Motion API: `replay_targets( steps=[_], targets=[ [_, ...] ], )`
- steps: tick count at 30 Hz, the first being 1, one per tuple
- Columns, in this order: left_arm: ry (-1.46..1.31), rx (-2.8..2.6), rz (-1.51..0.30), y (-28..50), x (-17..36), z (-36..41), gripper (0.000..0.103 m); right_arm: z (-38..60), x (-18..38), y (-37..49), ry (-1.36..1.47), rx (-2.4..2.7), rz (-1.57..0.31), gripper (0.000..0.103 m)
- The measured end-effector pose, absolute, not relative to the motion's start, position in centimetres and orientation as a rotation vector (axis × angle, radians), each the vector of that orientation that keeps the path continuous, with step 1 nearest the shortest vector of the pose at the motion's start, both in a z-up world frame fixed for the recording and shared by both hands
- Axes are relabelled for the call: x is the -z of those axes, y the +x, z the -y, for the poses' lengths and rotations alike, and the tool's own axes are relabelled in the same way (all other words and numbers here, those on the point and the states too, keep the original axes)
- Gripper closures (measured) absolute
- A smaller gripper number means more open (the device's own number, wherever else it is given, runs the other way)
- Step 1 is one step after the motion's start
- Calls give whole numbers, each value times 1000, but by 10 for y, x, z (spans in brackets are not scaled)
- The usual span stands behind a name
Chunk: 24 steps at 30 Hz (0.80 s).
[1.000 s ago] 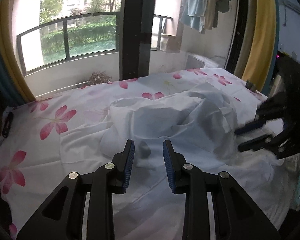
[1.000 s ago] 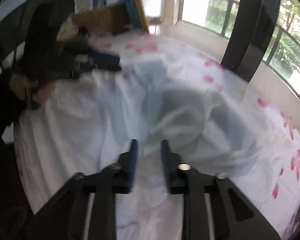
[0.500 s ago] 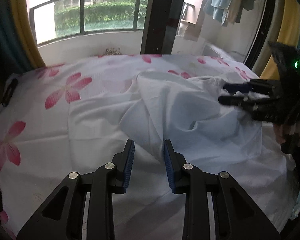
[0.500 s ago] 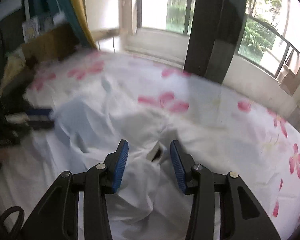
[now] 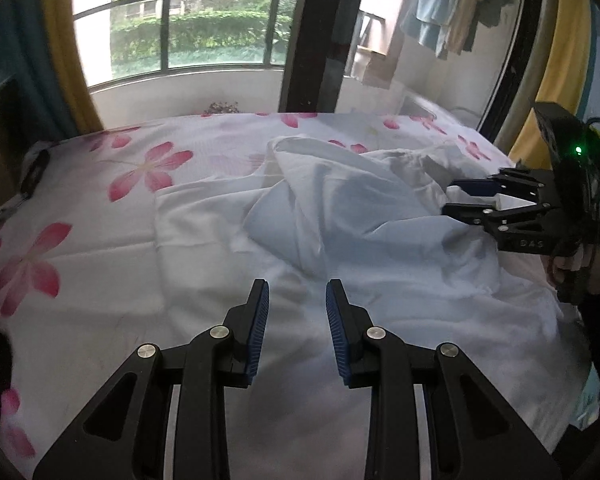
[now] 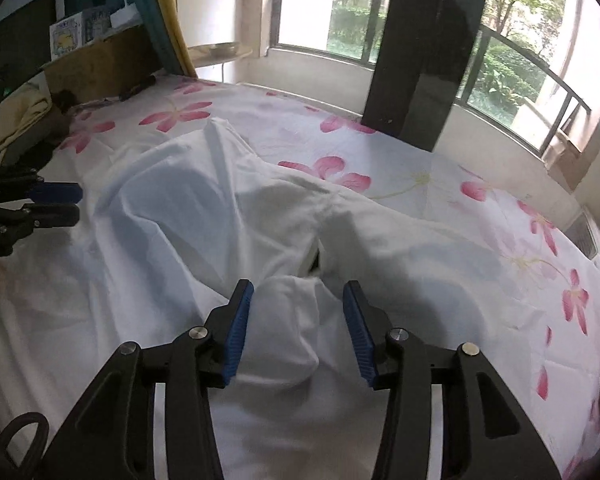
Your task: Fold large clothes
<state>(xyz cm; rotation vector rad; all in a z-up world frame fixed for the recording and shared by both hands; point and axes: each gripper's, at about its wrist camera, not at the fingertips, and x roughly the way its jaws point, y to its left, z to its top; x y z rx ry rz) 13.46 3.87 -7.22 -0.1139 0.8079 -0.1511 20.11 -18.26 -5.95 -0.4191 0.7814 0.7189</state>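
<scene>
While the white garment [image 5: 340, 216] lies crumpled on the floral bedsheet [image 5: 100, 184], the left gripper [image 5: 296, 328] hovers over the garment's near edge, fingers apart and gripping nothing. At the garment's other side, the right gripper [image 6: 296, 328] has its fingers spread either side of a raised fold [image 6: 288, 320], not clamping it.
</scene>
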Motion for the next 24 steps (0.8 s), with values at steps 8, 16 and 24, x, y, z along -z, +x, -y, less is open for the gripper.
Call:
replay_targets(
  steps=[8, 16, 24],
  targets=[
    [-122, 82, -763, 82, 59, -53, 71, 225, 45, 170, -405, -661, -749, 43],
    [-176, 24, -743, 33, 59, -70, 71, 288, 42, 144, -345, -575, -764, 42],
    [-170, -31, -749, -11, 63, -80, 64, 372, 42, 120, -256, -411, -788, 42]
  ],
)
